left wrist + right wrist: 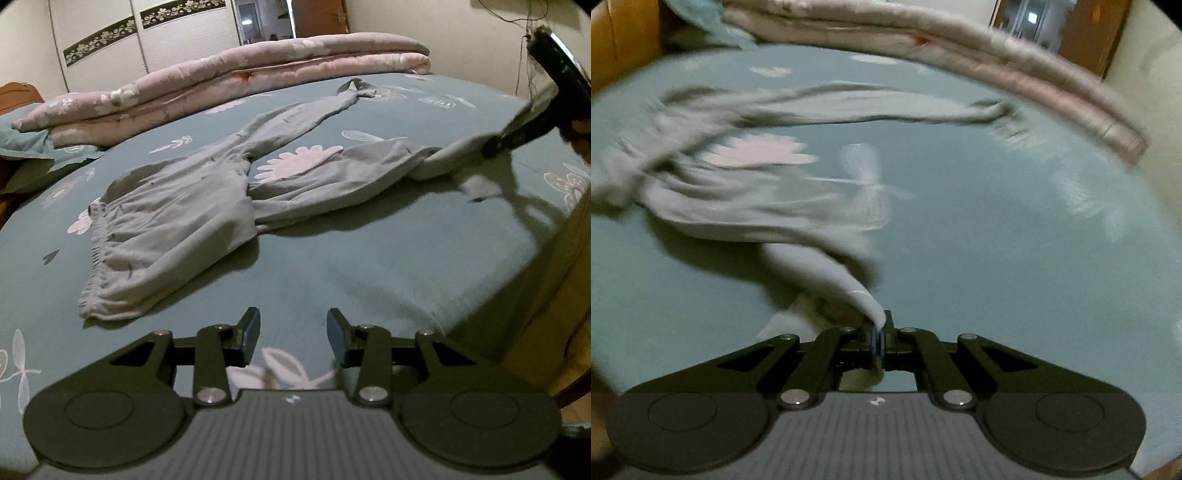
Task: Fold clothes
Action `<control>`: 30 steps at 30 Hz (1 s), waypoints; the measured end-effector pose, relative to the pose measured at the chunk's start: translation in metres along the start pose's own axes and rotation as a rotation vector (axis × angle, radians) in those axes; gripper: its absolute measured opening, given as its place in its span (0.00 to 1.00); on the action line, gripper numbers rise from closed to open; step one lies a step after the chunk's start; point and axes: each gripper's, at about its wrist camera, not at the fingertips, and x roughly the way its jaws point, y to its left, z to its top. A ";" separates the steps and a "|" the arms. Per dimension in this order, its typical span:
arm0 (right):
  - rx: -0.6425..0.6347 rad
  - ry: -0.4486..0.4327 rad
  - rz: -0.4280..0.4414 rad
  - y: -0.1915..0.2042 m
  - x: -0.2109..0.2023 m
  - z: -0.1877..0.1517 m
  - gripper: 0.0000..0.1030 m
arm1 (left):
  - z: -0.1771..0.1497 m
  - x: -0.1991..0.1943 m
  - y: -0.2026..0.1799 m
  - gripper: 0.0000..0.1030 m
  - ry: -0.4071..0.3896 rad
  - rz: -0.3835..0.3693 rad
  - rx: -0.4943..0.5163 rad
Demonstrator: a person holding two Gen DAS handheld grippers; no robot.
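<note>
Grey sweatpants (177, 218) lie spread on the teal flowered bedsheet (351, 280), waistband toward the near left, one leg stretching to the far side. The other leg (369, 166) runs right and is lifted at its cuff by my right gripper (493, 146), seen blurred at the right of the left wrist view. In the right wrist view my right gripper (878, 334) is shut on that cuff, with the leg (827, 266) trailing away to the left, blurred. My left gripper (293, 332) hangs open over bare sheet, just short of the waistband, nothing between its fingers.
A folded pink floral quilt (236, 81) lies along the far side of the bed, with a teal pillow (22, 136) at the far left. The bed's right edge (546, 236) drops off beside a wooden frame. A white wardrobe (147, 37) stands behind.
</note>
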 end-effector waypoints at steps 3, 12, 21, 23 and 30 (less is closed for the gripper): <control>-0.160 0.018 -0.208 -0.014 0.010 0.006 0.03 | 0.004 0.006 -0.001 0.40 -0.003 -0.010 0.002; -0.392 -0.043 -0.566 -0.049 0.033 0.010 0.03 | 0.013 0.018 -0.004 0.40 -0.002 -0.036 0.004; -0.547 -0.049 -0.623 -0.039 0.051 -0.027 0.03 | 0.027 0.026 0.002 0.40 -0.005 -0.044 0.019; -0.536 -0.031 -0.641 -0.044 0.055 -0.033 0.03 | 0.030 0.027 0.005 0.40 -0.004 -0.034 0.022; -0.431 0.010 -0.728 -0.081 0.055 -0.031 0.03 | 0.035 0.033 0.028 0.40 0.006 0.048 0.019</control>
